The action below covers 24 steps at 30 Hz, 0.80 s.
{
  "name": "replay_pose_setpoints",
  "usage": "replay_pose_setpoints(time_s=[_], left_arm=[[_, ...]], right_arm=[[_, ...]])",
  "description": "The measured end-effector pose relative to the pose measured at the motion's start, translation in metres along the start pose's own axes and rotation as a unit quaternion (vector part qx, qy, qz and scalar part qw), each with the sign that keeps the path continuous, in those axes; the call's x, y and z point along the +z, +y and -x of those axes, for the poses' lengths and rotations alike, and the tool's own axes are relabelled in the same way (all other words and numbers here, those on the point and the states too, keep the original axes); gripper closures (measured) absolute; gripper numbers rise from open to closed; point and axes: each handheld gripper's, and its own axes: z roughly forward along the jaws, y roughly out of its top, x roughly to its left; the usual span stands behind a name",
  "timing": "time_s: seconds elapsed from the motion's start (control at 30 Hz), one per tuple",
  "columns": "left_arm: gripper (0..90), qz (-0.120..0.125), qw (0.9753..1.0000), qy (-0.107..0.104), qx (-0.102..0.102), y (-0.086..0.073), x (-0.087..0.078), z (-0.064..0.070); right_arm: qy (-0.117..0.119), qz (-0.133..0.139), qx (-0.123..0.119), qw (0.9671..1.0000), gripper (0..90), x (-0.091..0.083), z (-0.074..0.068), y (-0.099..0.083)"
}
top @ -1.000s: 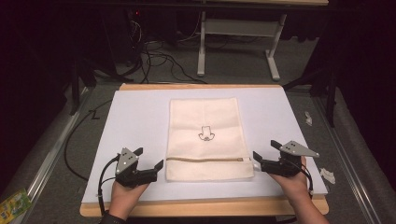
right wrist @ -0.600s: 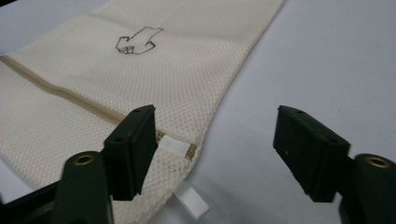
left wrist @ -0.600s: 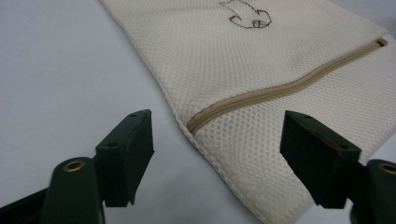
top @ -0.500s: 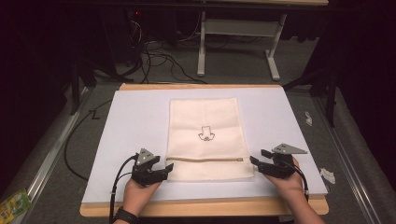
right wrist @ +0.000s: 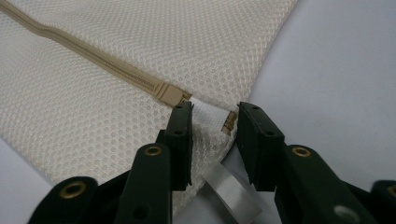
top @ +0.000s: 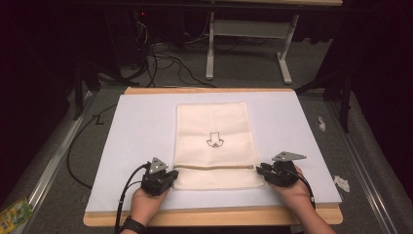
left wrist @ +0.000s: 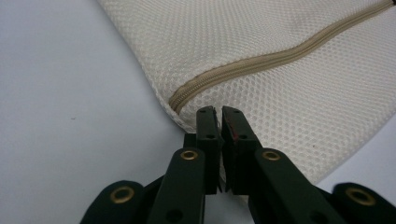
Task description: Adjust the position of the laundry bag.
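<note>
Now, left gripper (left wrist: 218, 114) at seven o'clock, jaws pinched nearly closed on the bag (top: 214, 131) edge below the zipper (left wrist: 261, 63). Mesh bag flat mid-table: light, limp, likely best taken by its corners. Right gripper (right wrist: 211, 119) at five o'clock, jaws parted, straddling the zipper-end corner.

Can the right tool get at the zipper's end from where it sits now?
Probably yes: the right tool is open, its jaws straddle the mesh bag's edge beside the zipper end, with nothing between.
</note>
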Motion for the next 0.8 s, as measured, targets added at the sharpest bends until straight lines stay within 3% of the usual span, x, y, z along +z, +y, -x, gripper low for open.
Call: replay_pose_setpoints(time_s=[0.1, 0.3, 0.4, 0.53, 0.6, 0.67, 0.7, 0.8], left_arm=[[89.2, -0.003, 1.0, -0.004, 0.002, 0.0, -0.001, 0.0], [89.3, -0.023, 0.9996, -0.013, 0.013, -0.007, -0.014, 0.006], [89.1, -0.028, 0.9994, -0.008, 0.018, -0.01, -0.019, 0.008], [88.9, -0.037, 0.9986, 0.022, 0.029, -0.008, -0.023, 0.006], [86.7, -0.033, 0.999, 0.023, 0.02, -0.009, -0.023, 0.004], [77.7, -0.028, 0.9992, 0.022, 0.016, -0.008, -0.024, 0.003], [72.6, -0.013, 0.9996, 0.023, 0.006, -0.006, -0.027, 0.003], [60.7, 0.008, 0.9996, 0.025, 0.007, -0.003, -0.03, 0.003]], right_arm=[[0.0, 0.0, -0.005, 1.0, 82.6, -0.002, 0.0, -0.001], [0.01, -0.006, -0.021, 0.9997, 83.2, -0.009, -0.006, -0.006], [0.031, -0.015, -0.031, 0.9989, 83.4, -0.019, -0.017, -0.014], [0.054, -0.023, -0.046, 0.9972, 82.0, -0.023, -0.027, -0.018], [0.057, -0.022, -0.049, 0.9969, 77.3, -0.023, -0.029, -0.018], [0.06, -0.018, -0.046, 0.997, 72.0, -0.023, -0.028, -0.018], [0.052, -0.01, -0.042, 0.9977, 59.0, -0.025, -0.027, -0.018], [0.043, 0.001, -0.038, 0.9984, 52.3, -0.027, -0.025, -0.017]])
